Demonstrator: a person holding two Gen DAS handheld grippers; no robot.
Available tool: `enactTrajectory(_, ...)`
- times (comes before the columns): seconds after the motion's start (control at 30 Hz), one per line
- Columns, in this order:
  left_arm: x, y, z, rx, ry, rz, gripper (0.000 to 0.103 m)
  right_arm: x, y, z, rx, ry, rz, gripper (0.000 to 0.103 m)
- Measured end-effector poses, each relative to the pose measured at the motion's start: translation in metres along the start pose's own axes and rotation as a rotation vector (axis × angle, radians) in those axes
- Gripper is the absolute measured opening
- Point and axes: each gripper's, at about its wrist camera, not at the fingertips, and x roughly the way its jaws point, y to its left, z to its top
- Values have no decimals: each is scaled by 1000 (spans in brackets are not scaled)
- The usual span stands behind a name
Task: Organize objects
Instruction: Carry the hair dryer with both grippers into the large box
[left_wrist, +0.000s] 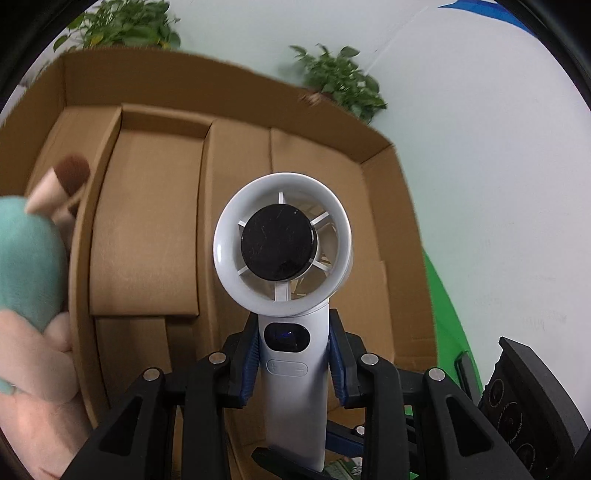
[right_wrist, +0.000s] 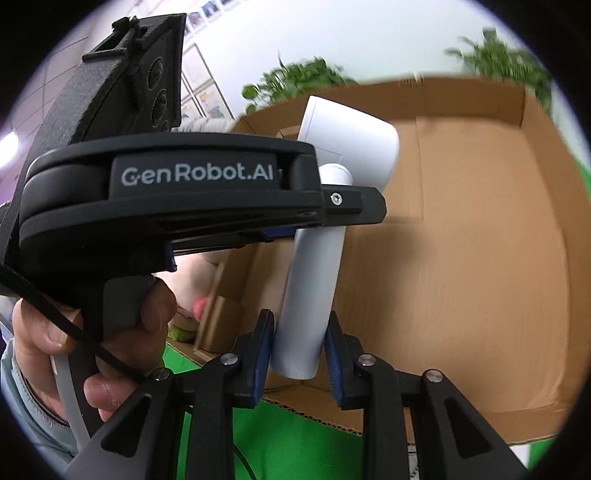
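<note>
Your left gripper (left_wrist: 293, 365) has its blue-padded fingers (left_wrist: 248, 363) clamped on the handle of the white handheld fan (left_wrist: 282, 243), just below the small dark display and the plus/minus buttons. The fan stands upright in that grip, its round head with the black hub facing the left wrist camera.

Your right gripper (right_wrist: 299, 354) meets the same fan (right_wrist: 314, 291) at the lower end of its handle: its fingers (right_wrist: 260, 354) sit on either side of the white tube, touching or nearly so, but you cannot tell from this view whether they truly press on it. The left gripper's black body, marked GenRobot.AI, crosses the handle higher up, and your left hand (right_wrist: 92, 332) grips its trigger.

Beyond the fan lies the open cardboard box (left_wrist: 147, 221), with folded cardboard dividers inside. At its left wall rest a teal sponge-like thing (left_wrist: 26, 258) and a brown-tipped makeup brush (left_wrist: 62, 184), both blurred.

A green surface (right_wrist: 295, 443) shows under the near edge of the box (right_wrist: 461, 258). Leafy potted plants (left_wrist: 340, 81) stand behind the far wall of the box.
</note>
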Motion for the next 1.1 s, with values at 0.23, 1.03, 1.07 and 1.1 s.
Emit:
enactTrajectory(0.23, 15, 1, -5, 31, 15, 19, 29, 17, -33, -6, 55, 42, -12, 23)
enactTrajectory(1.03, -33, -4, -22, 34, -78, 41, 31, 27, -62, -33, 105, 64, -138, 22)
enactTrajectory(1.07, -34, -1, -24, 30, -76, 42, 31, 28, -63, -34, 103, 67, -145, 22)
enactTrajectory(1.1, -36, 2, -24, 29, -77, 46, 31, 29, -64, -35, 97, 68, -156, 22)
